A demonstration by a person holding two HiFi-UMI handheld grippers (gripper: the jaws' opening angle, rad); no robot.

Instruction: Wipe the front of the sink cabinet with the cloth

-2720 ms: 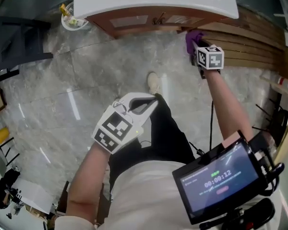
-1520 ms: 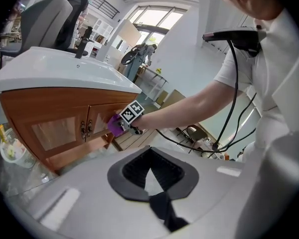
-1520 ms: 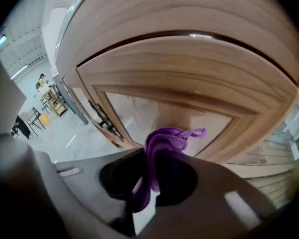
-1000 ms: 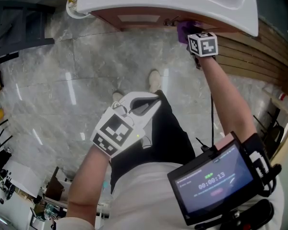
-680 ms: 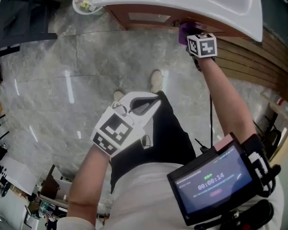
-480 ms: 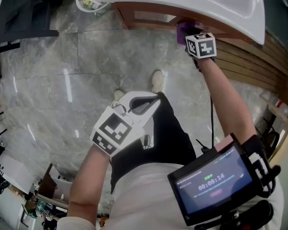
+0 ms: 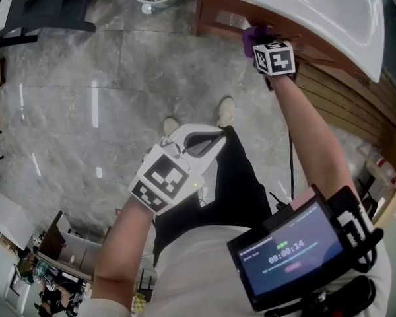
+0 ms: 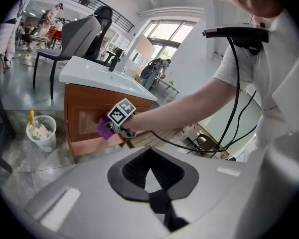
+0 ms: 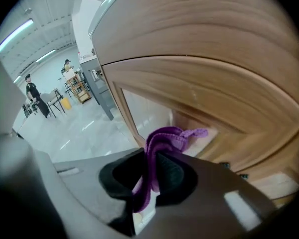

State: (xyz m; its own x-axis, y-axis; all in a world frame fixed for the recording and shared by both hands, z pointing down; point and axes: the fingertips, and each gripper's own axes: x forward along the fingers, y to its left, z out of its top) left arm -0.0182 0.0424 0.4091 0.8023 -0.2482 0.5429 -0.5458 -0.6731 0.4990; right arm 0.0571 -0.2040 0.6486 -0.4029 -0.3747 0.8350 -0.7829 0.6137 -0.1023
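R gripper [image 9: 152, 173] holds purple microfibre cloth [image 9: 164, 136] against brown wooden sink cabinet front [image 9: 214, 78].
Jaws clamp cloth, 1 o'clock in head view; L gripper [image 8: 157, 195] closed, empty.

Right tool [image 7: 256, 39] clamped, left tool [image 7: 211, 139] closed

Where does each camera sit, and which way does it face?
Head view: on the person's head, facing steeply down at floor and sink cabinet; shows both arms, legs, left claw, right claw.
Left gripper view: on the shut left claw by the waist, facing the cabinet; shows right forearm, torso.
Right gripper view: on the right claw, close to the cabinet front; jaws clamp the purple cloth.
Head and left gripper views share the right claw and cloth.
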